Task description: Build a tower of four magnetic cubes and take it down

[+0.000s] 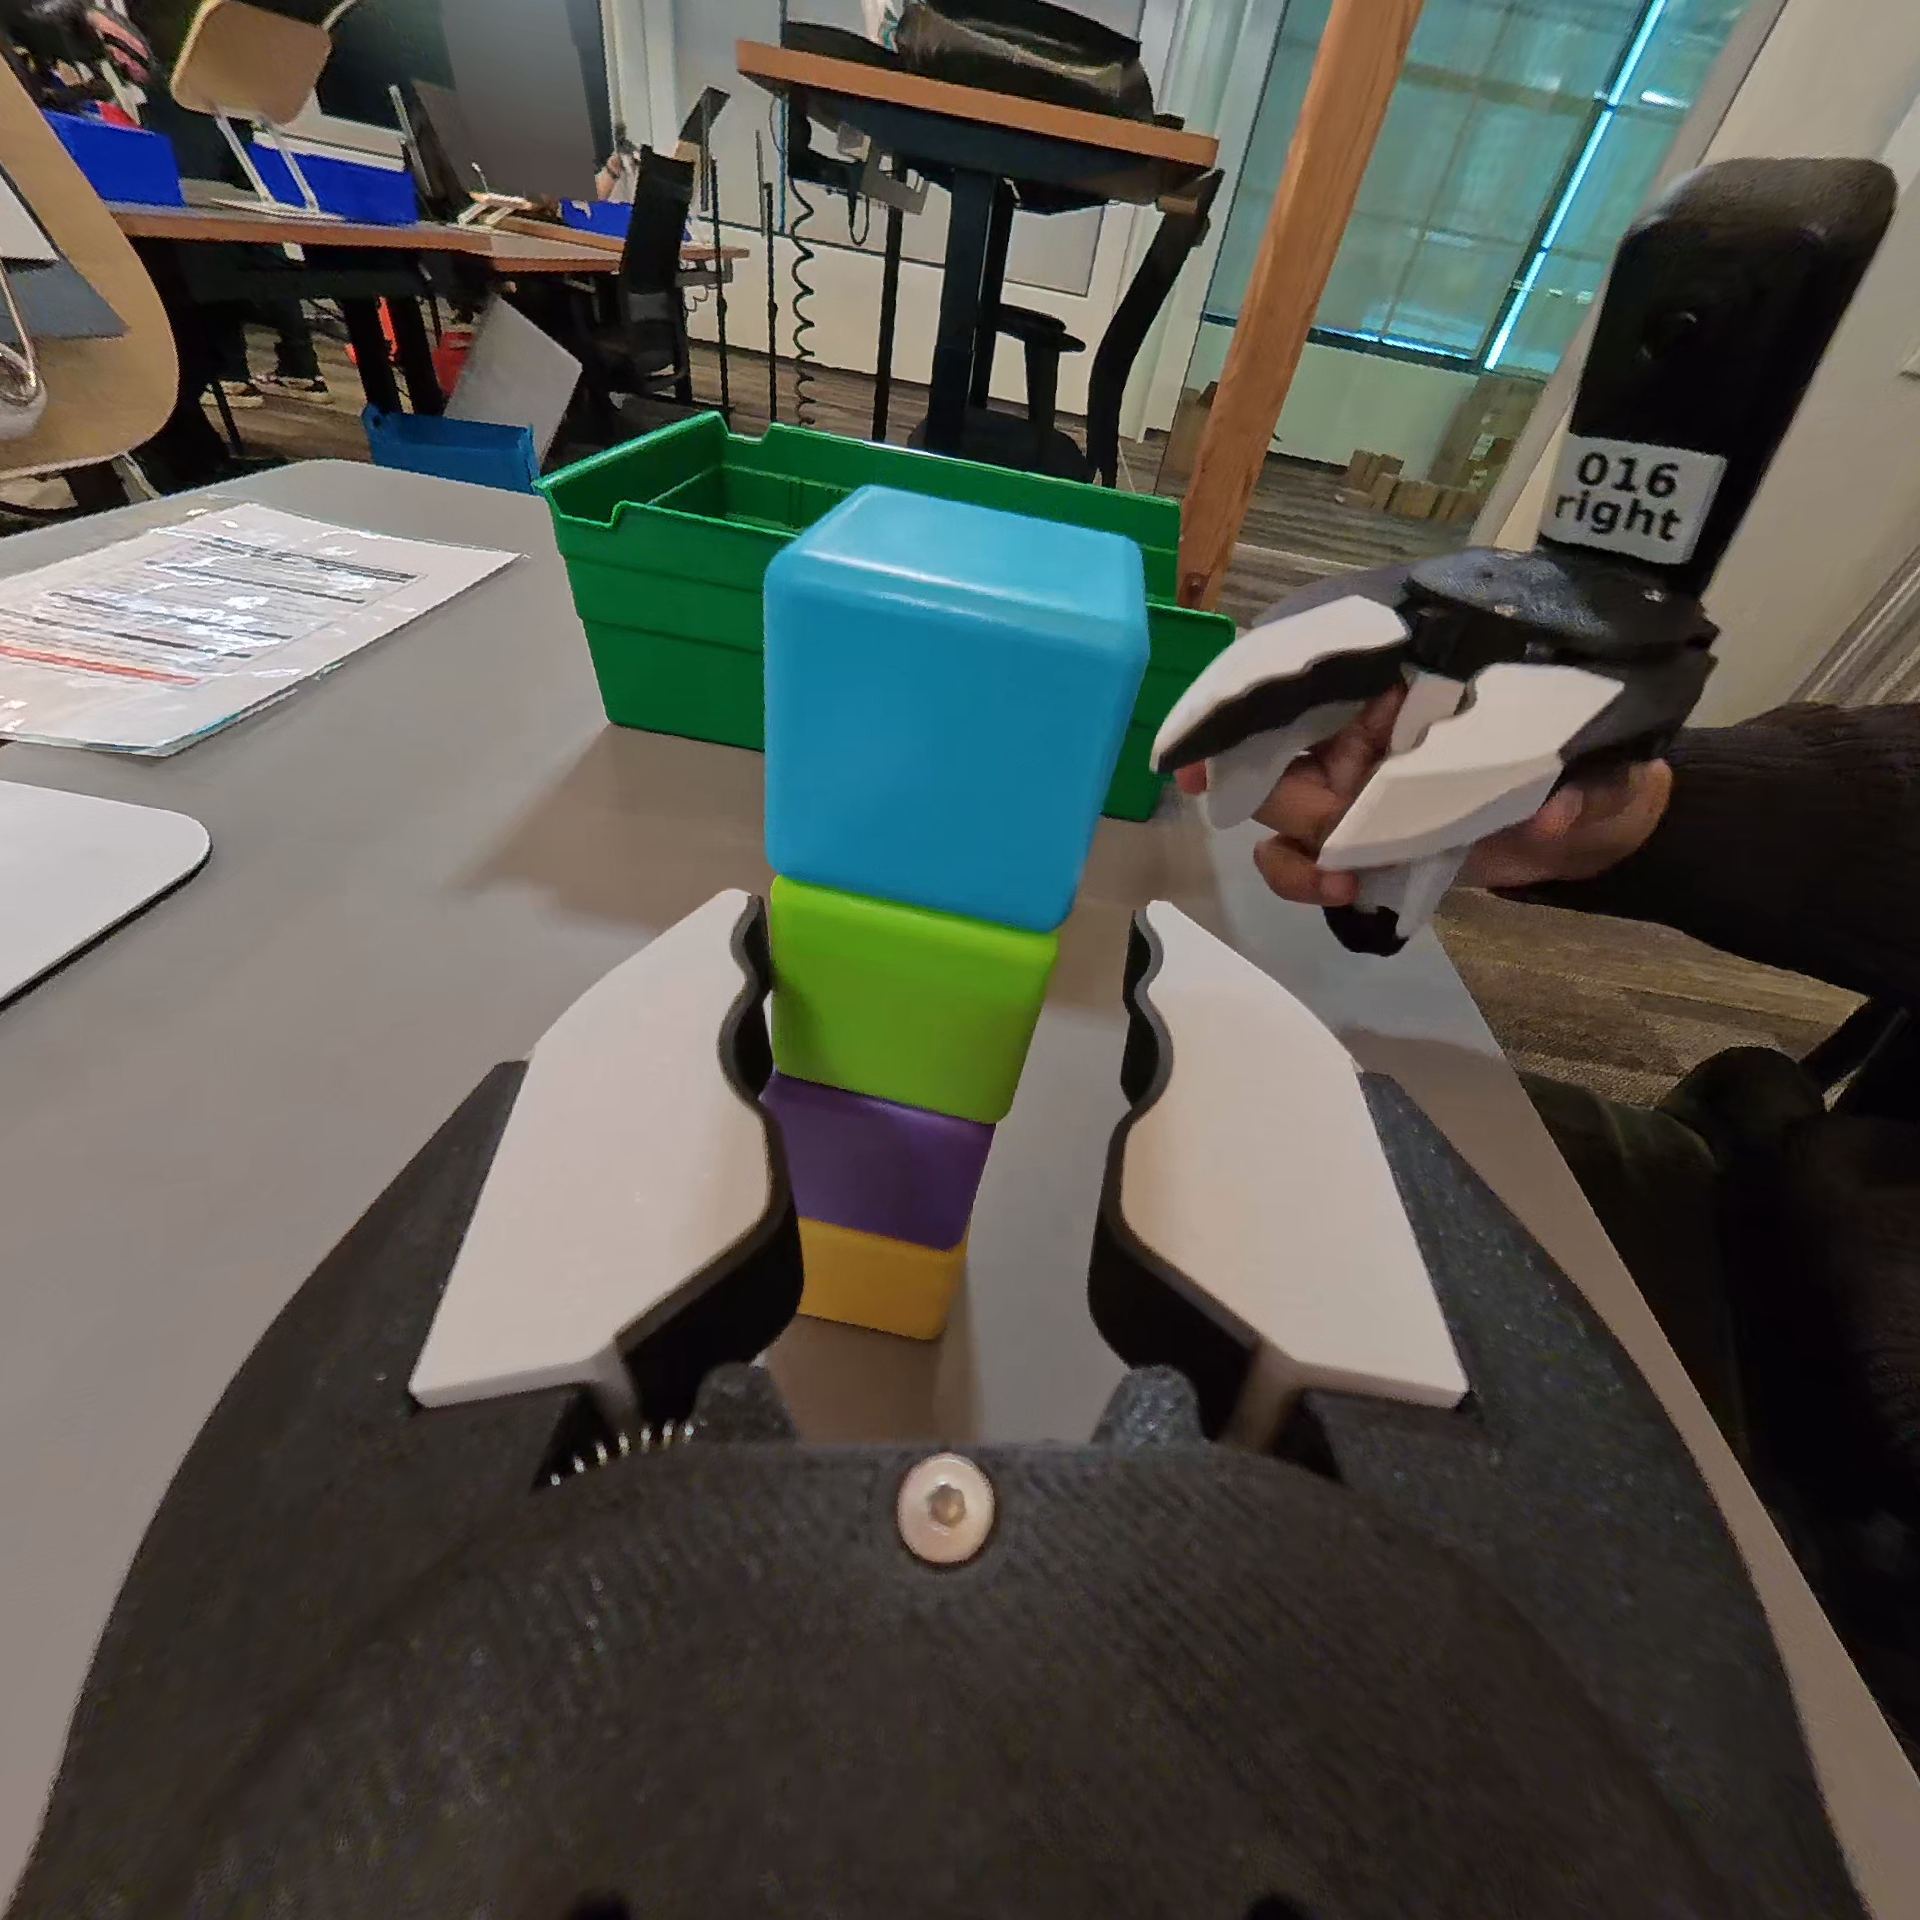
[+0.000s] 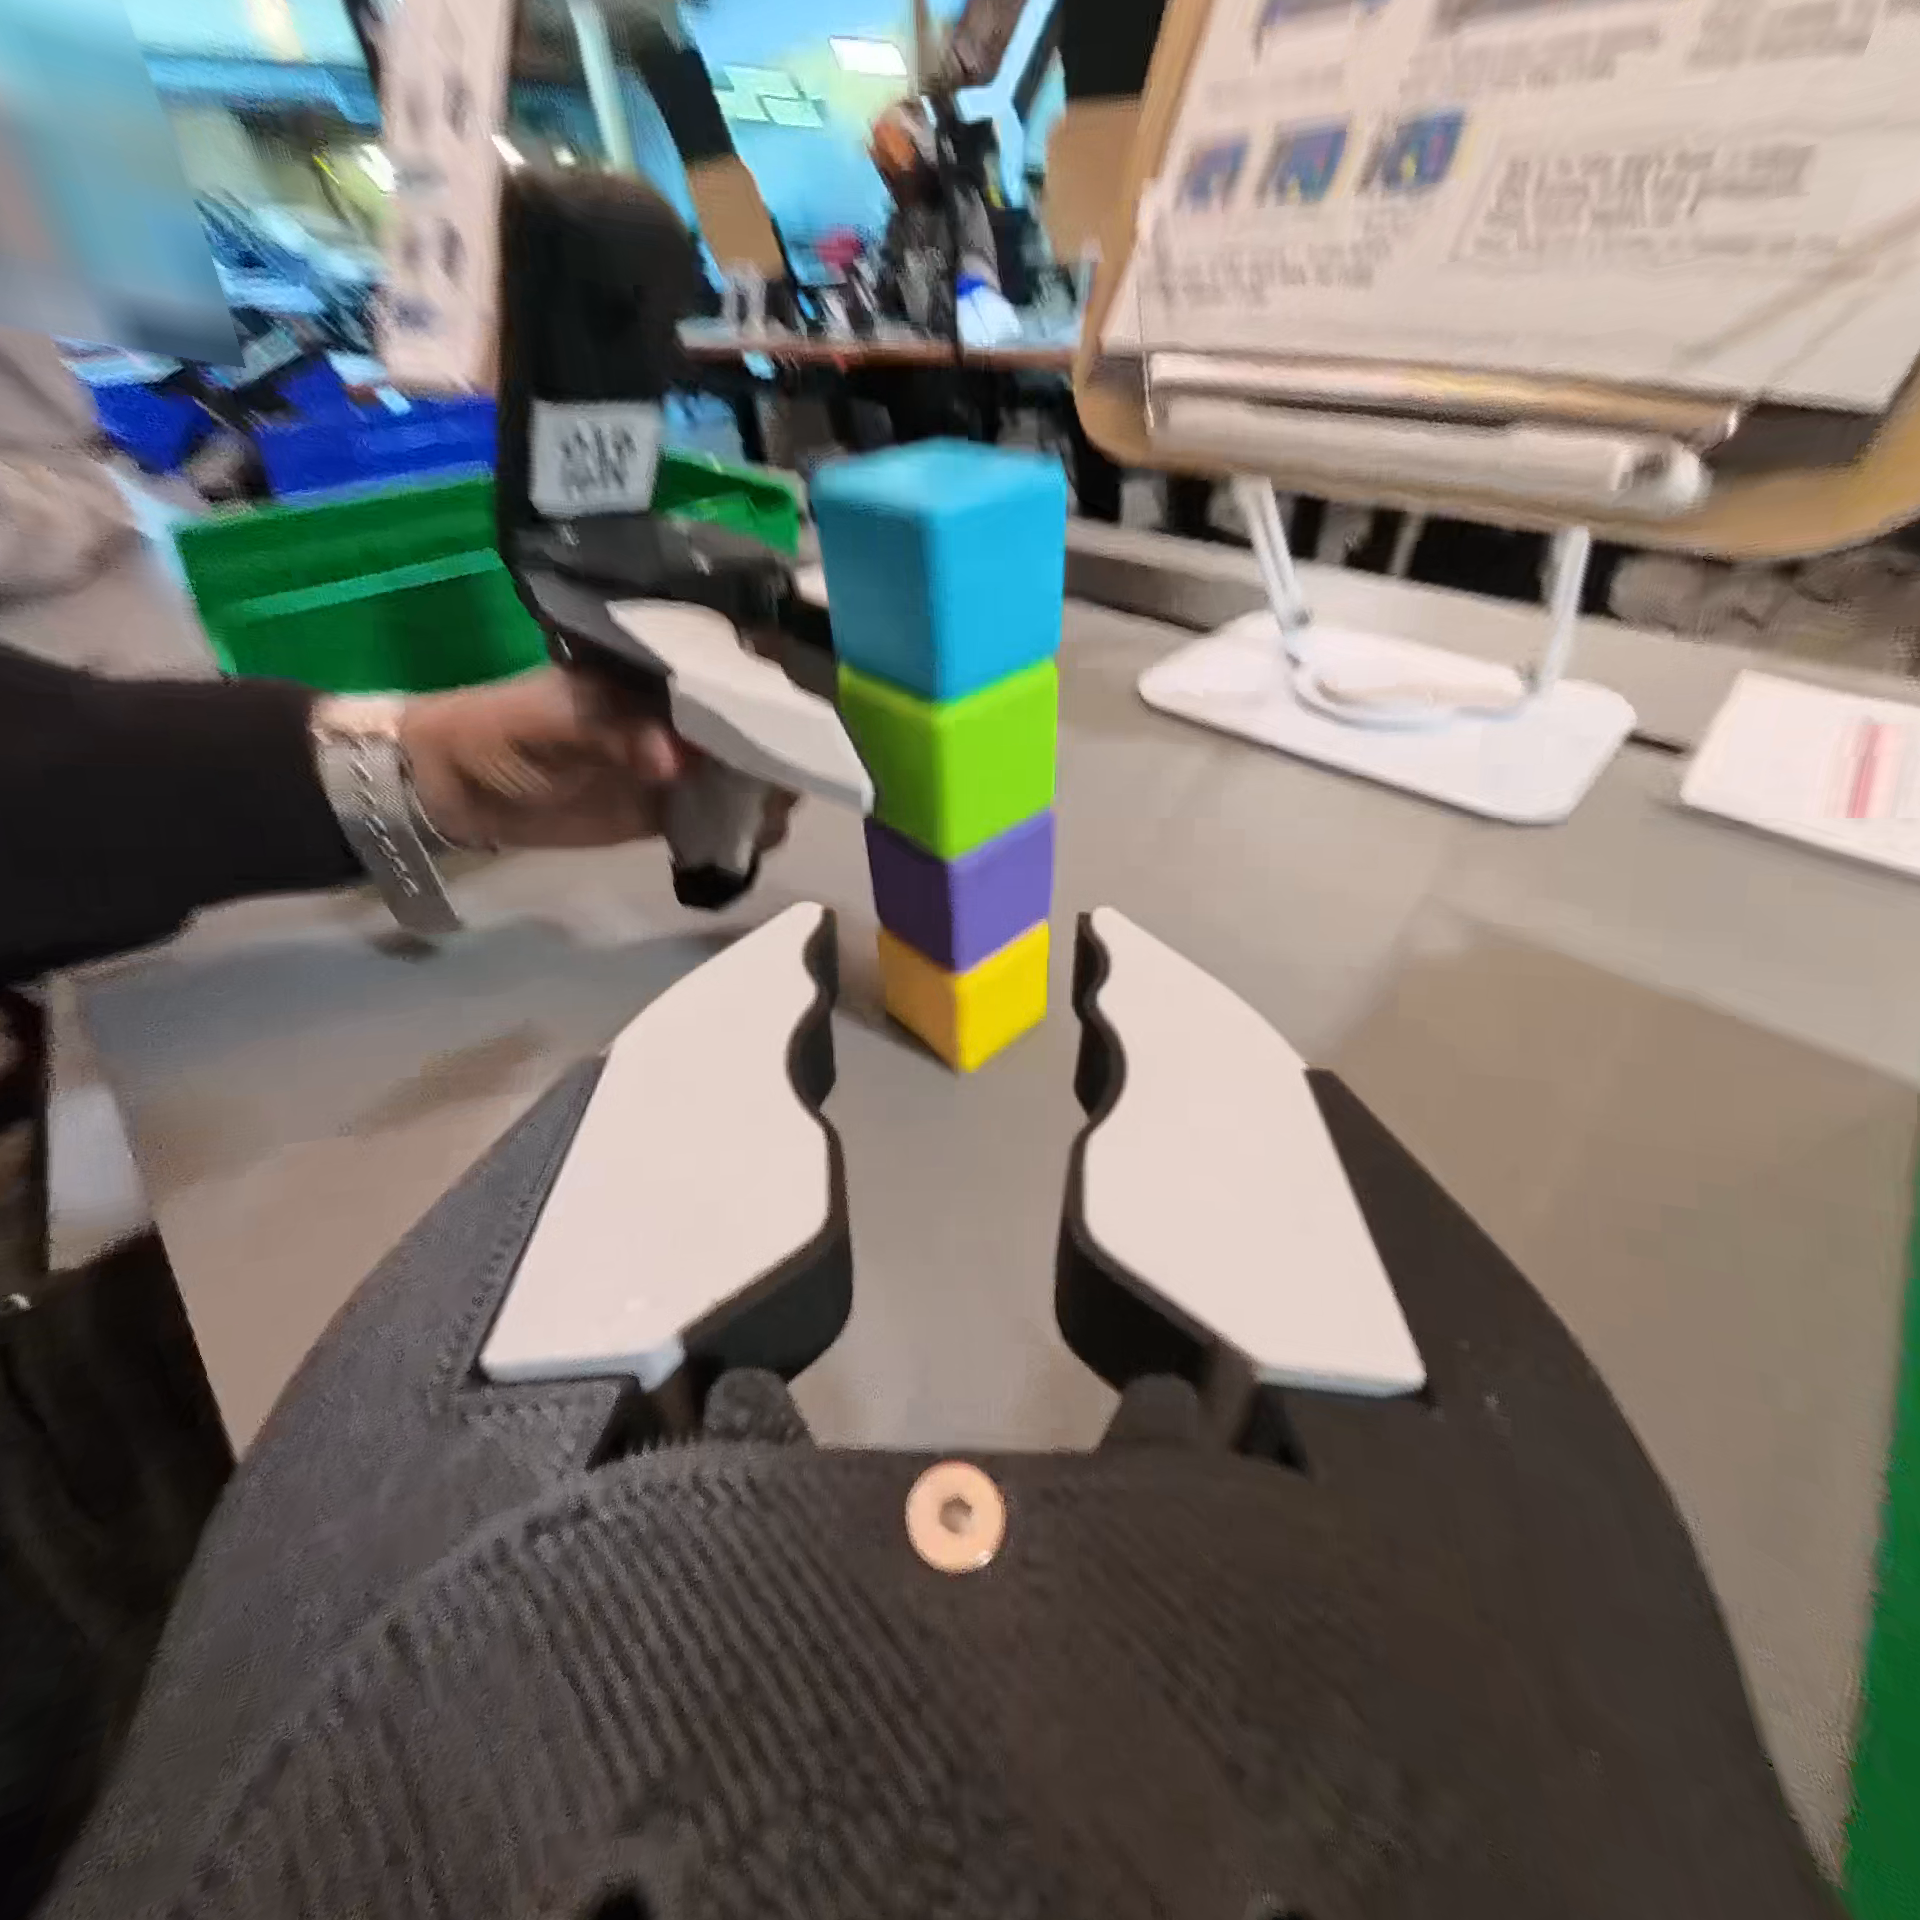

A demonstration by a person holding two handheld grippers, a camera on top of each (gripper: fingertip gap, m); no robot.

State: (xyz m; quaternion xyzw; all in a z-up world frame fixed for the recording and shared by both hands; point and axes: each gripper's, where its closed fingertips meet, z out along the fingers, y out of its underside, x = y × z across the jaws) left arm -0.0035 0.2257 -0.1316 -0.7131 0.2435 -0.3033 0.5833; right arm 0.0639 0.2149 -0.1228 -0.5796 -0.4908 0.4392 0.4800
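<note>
Jaws of both grippers stand wide, holding nothing; left gripper point(image 1: 940, 997) flanks the green block point(image 1: 909, 1003), under the blue block point(image 1: 951, 717), right gripper point(image 2: 954, 987) near the yellow block point(image 2: 966, 997).

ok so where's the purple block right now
The purple block sits third from the top of the stack on the grey table, between the green block above and the yellow block below, centred in both wrist views.

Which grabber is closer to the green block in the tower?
Left. The left gripper is open with the green block between its fingers, one finger against its side. The right gripper, also open, sits back from the tower, near the yellow block.
</note>
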